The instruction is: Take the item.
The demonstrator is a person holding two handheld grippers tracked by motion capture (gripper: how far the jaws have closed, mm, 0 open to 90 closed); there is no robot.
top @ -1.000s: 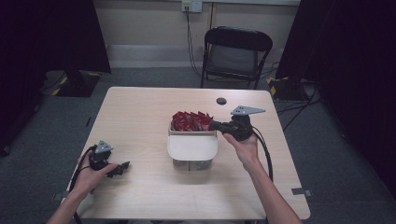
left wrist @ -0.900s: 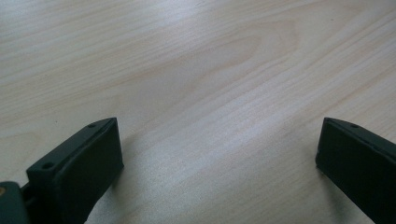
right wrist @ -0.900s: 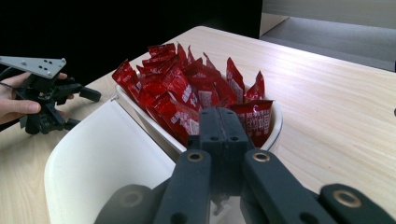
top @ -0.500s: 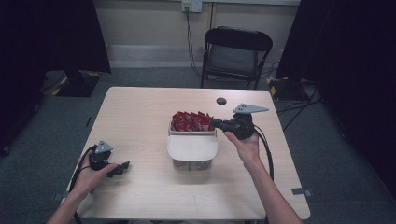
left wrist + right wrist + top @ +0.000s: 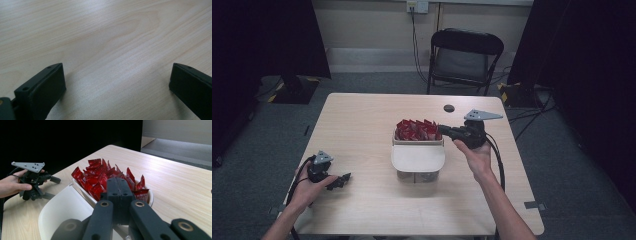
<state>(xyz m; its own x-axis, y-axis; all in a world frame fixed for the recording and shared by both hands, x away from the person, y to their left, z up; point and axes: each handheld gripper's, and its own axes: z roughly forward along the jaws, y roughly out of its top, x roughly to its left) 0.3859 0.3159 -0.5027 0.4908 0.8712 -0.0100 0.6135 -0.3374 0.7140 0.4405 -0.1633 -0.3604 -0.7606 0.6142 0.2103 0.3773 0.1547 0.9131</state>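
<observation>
Red packets [image 5: 100, 176] in white tub [image 5: 62, 207], just past closed right gripper [image 5: 120, 185] fingers [image 5: 113, 195]

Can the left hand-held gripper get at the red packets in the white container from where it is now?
Probably not without moving: the left hand-held gripper rests open on the table, apart from the white container. The red packets lie at its far end, beside the shut right hand-held gripper.

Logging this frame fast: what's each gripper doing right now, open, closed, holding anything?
Left gripper: open, jaws wide apart over bare table, holding nothing.
Right gripper: closed, at the red packets in the white container; whether it holds one cannot be told.
</observation>
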